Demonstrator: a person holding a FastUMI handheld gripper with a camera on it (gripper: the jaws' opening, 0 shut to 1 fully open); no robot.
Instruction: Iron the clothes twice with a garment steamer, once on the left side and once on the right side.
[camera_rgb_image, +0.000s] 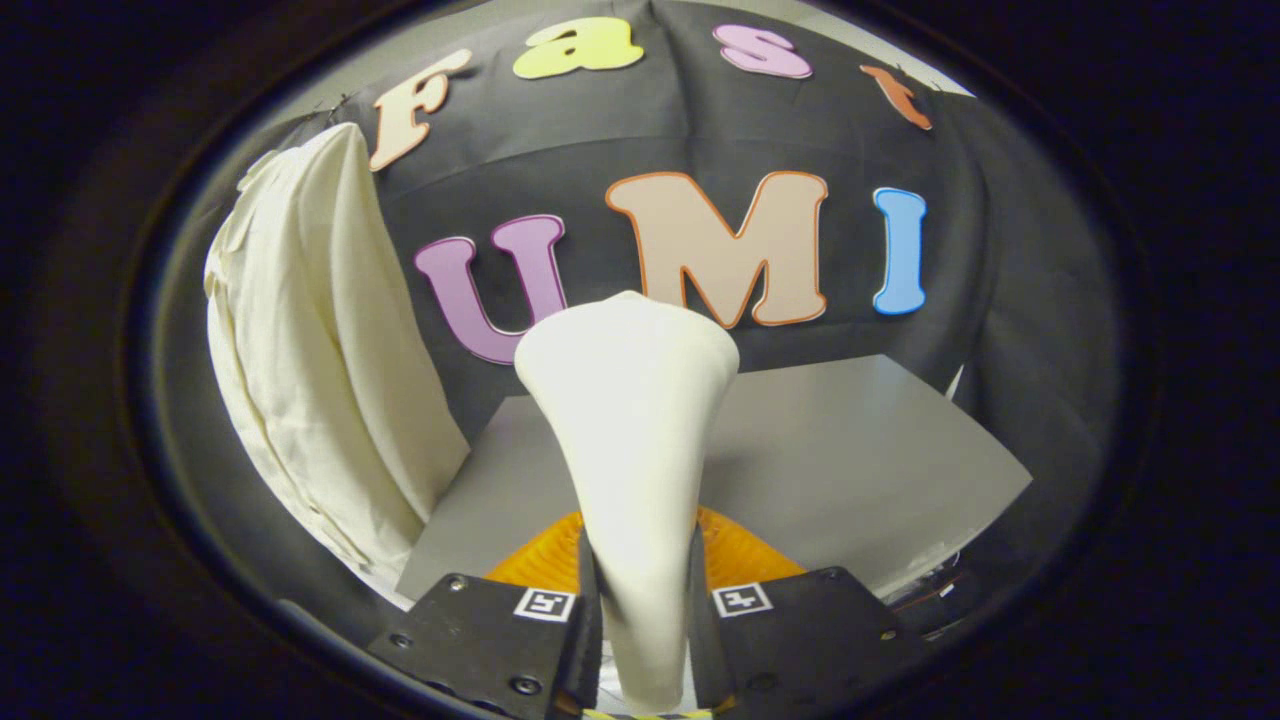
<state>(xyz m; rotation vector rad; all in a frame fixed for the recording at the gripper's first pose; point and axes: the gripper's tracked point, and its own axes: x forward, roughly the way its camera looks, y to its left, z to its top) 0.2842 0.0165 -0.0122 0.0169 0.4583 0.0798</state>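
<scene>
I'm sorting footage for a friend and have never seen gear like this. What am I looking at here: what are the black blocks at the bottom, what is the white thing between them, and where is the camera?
The camera sits on a hand-held tool and looks forward along its two fingers, so its own parts show at the bottom. The black blocks are those fingers; together they make the tongs, which a person carries by hand. There is no robot arm.

The white shape rising between the fingers is the steamer. It narrows where both fingers press on it and widens toward its head, so the tongs are shut on it and holding it up.

Beyond it lies a grey table. Something orange shows just behind the fingers; I cannot tell what it is. A cream garment hangs beside the table, against the black cloth wall. The steamer is not touching the garment.
</scene>
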